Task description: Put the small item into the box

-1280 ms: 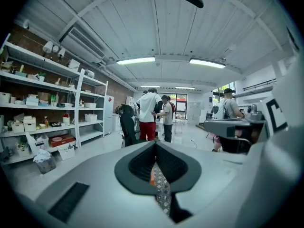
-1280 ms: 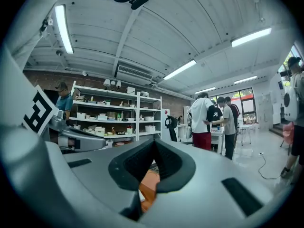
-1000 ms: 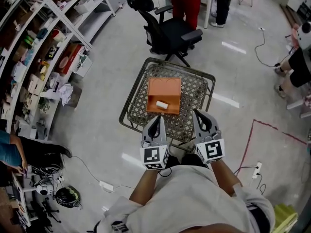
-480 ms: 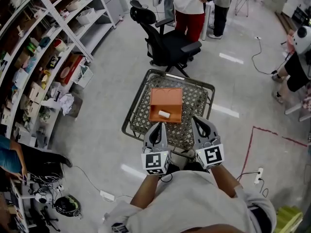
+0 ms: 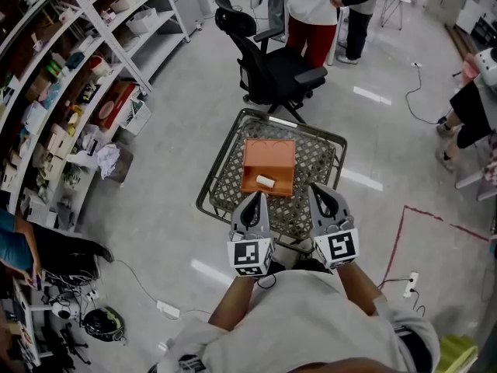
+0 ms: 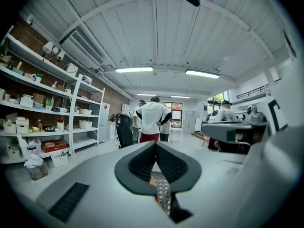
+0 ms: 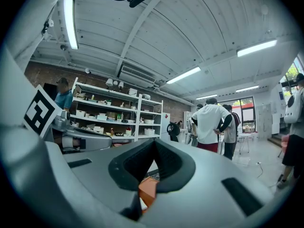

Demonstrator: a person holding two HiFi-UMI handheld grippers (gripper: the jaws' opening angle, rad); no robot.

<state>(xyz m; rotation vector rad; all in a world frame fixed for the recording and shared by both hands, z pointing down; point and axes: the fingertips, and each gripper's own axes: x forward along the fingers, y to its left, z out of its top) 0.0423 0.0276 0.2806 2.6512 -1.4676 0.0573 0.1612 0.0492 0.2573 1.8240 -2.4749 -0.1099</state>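
An orange box (image 5: 269, 162) sits on the woven top of a small table (image 5: 227, 180). A small white item (image 5: 265, 181) lies inside the box near its front wall. My left gripper (image 5: 255, 199) and right gripper (image 5: 320, 189) hover side by side just in front of the table's near edge, both tilted up and shut with nothing between the jaws. In the left gripper view the shut left gripper (image 6: 155, 145) points at the room. In the right gripper view, below the shut right gripper (image 7: 155, 143), a bit of the orange box (image 7: 148, 190) shows.
A black office chair (image 5: 268, 61) stands just behind the table. Shelving (image 5: 70, 76) with many items lines the left side. People (image 5: 317, 6) stand at the back and at the right edge. Cables and a power strip (image 5: 167, 309) lie on the floor.
The view has shifted a little: table and box sit slightly further right and higher in the picture. Both grippers stay shut and side by side before the table.
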